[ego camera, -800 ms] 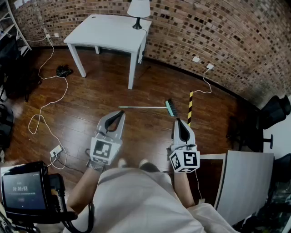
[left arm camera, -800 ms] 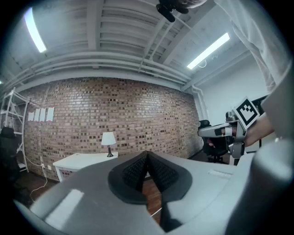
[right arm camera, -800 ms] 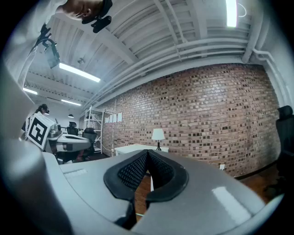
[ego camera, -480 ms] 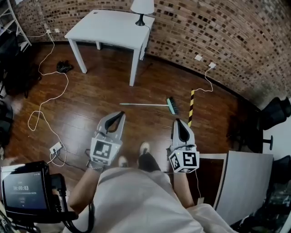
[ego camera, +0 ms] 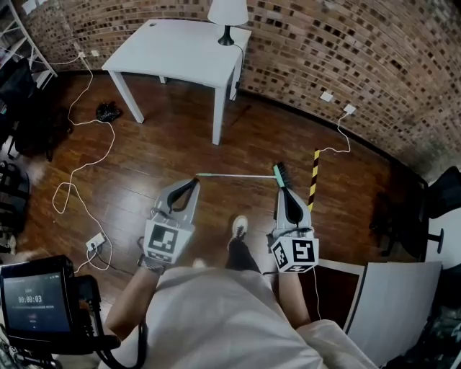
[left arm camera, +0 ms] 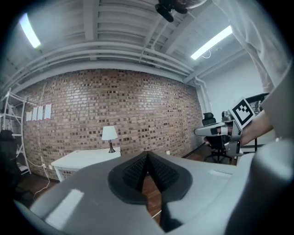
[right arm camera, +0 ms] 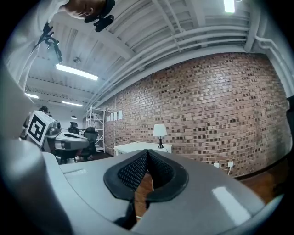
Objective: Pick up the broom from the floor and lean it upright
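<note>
Shoe point(ego camera: 239, 227) of the person steps forward on the dark wood floor point(ego camera: 144, 155), on the side of the white table point(ego camera: 180, 54) nearest the camera. Flanking it, the left gripper point(ego camera: 193, 182) and right gripper point(ego camera: 283, 190) are held out toward the table. In the two gripper views, the left gripper point(left arm camera: 147, 154) has its jaws pressed together with nothing between the ribbed pads, and the right gripper point(right arm camera: 147, 153) is likewise closed and empty. Just past their tips lies the broom point(ego camera: 238, 175), flat on the floor in front of the table, well short of its legs. Its brush end is near the right gripper, beside a yellow-and-black striped pole point(ego camera: 313, 180). A lamp point(ego camera: 228, 14) stands on the table's far corner against the brick wall point(ego camera: 346, 43).
</note>
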The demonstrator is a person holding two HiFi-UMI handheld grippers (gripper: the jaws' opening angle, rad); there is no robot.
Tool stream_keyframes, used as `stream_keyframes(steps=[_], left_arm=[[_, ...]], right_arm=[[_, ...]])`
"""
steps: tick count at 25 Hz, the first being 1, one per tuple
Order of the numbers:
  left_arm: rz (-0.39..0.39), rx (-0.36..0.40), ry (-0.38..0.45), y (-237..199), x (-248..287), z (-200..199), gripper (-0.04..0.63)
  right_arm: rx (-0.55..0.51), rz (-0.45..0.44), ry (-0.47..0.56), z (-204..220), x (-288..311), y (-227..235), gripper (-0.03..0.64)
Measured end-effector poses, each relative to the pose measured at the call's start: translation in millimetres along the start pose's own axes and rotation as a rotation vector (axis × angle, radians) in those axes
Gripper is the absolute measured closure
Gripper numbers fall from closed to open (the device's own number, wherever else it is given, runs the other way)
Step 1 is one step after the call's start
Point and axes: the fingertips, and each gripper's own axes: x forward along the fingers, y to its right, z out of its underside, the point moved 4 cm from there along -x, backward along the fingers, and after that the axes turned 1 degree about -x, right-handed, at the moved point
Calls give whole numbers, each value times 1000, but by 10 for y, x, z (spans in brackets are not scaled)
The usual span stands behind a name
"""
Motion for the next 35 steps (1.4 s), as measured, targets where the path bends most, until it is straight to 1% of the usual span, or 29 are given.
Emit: stream_keyframes(steps=[6,9,12,16,19,22,29,32,35], left_arm=[[-61,-8,-7,-112,811,-150,594],[-61,-14,-16,-85,1221,-212,594],[-68,4,-33,-82,1571,-238,594],[-90,12,-47,-134,1925,-290,594],[-93,-3,-65,-234,2120,-301,594],[-86,-20,-77,-318,2210,-249,594],[-49,-6,-72,-449,2297,-193,594],[-65,1,-72,-579,2272,-167,594],[-76,-7,-73,-661,2263,-151,594]], right_arm=[[-43,-60,11,-198,693,601,603],[-46,-58,13,-259,994,1013,603],[-27,-53,20,-264,1223,1377,603],[-33,-87,-4,-260,1498,1687,603],[-42,-105,-30,-286,1700,1791,603],[-44,-112,-36,-277,1860,1772,603],[-23,-107,-19,-257,1952,1691,603],[-19,-119,-28,-200,1982,1609,603],[-36,-129,-46,-174,2010,1567,603]])
